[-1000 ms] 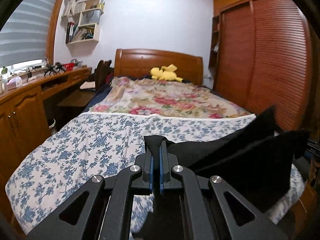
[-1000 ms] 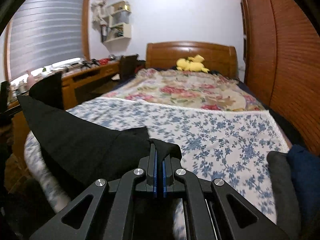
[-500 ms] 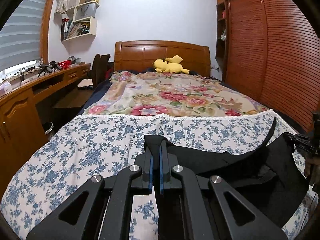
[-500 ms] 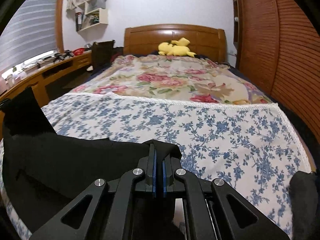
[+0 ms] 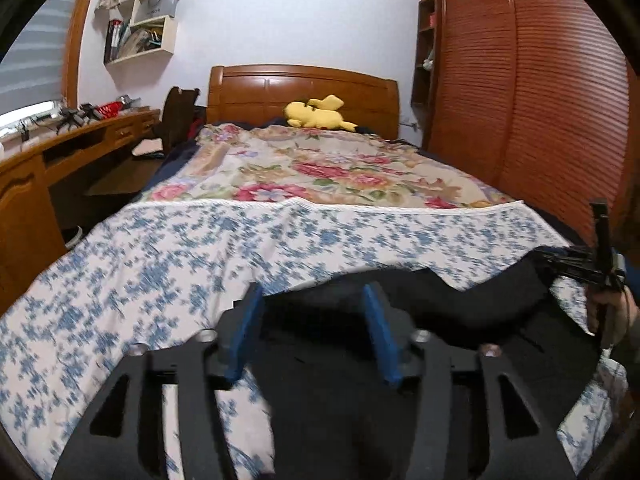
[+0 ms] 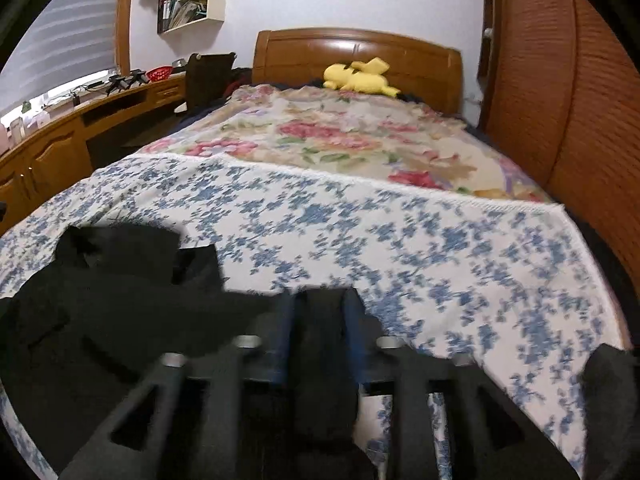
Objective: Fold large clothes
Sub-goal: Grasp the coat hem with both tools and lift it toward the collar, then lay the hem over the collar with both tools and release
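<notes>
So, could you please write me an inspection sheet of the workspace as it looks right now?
Surface: bed covered by a blue-flowered sheet at the near end, with a floral quilt beyond it.
Job's things: black garment lying on the sheet at the near edge; a second dark cloth at the right edge.
Clutter: yellow plush toy by the headboard.
Grippers: left tool open over the garment; right tool partly open, with black cloth between its fingers.
Cables: nothing seen.
Surroundings: wooden desk at left, wall shelf with books, louvred wardrobe at right.
</notes>
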Demonstrator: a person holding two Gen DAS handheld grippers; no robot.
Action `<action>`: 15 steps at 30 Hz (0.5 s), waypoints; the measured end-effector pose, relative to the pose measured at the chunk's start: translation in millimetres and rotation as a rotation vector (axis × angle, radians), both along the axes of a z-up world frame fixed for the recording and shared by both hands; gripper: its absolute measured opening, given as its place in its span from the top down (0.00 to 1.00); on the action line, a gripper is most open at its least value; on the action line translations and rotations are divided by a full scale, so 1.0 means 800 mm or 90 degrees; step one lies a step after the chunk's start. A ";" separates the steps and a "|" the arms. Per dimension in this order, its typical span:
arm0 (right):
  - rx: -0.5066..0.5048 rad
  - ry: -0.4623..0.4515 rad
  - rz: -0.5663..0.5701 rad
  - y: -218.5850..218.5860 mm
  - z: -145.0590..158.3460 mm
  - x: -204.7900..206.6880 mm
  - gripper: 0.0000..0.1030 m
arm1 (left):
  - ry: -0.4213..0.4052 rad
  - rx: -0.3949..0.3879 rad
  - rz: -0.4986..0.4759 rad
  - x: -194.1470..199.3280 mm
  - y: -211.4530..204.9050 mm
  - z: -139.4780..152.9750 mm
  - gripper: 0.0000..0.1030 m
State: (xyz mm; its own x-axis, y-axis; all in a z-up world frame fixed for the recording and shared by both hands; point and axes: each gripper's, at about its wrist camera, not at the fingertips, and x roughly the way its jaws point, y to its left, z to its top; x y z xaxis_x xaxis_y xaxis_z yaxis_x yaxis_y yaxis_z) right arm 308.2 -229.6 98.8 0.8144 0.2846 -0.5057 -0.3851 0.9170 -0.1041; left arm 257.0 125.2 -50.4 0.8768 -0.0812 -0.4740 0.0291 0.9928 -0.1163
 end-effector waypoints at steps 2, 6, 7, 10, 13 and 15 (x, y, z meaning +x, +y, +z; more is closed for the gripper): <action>0.007 -0.007 0.002 -0.006 0.006 -0.006 0.48 | -0.002 -0.015 -0.012 -0.013 -0.006 -0.006 0.24; -0.003 -0.004 0.009 -0.013 0.006 -0.023 0.47 | 0.002 -0.017 -0.020 -0.033 -0.016 -0.019 0.24; -0.007 0.002 0.010 -0.014 0.001 -0.022 0.47 | 0.004 -0.015 -0.027 -0.037 -0.019 -0.023 0.24; -0.030 0.031 -0.001 -0.015 -0.015 -0.017 0.47 | 0.014 -0.011 -0.048 -0.046 -0.027 -0.034 0.24; -0.036 0.054 -0.008 -0.017 -0.021 -0.022 0.47 | 0.028 -0.001 -0.065 -0.054 -0.035 -0.044 0.24; -0.030 0.060 -0.003 -0.018 -0.018 -0.034 0.47 | 0.035 0.003 -0.072 -0.062 -0.040 -0.050 0.24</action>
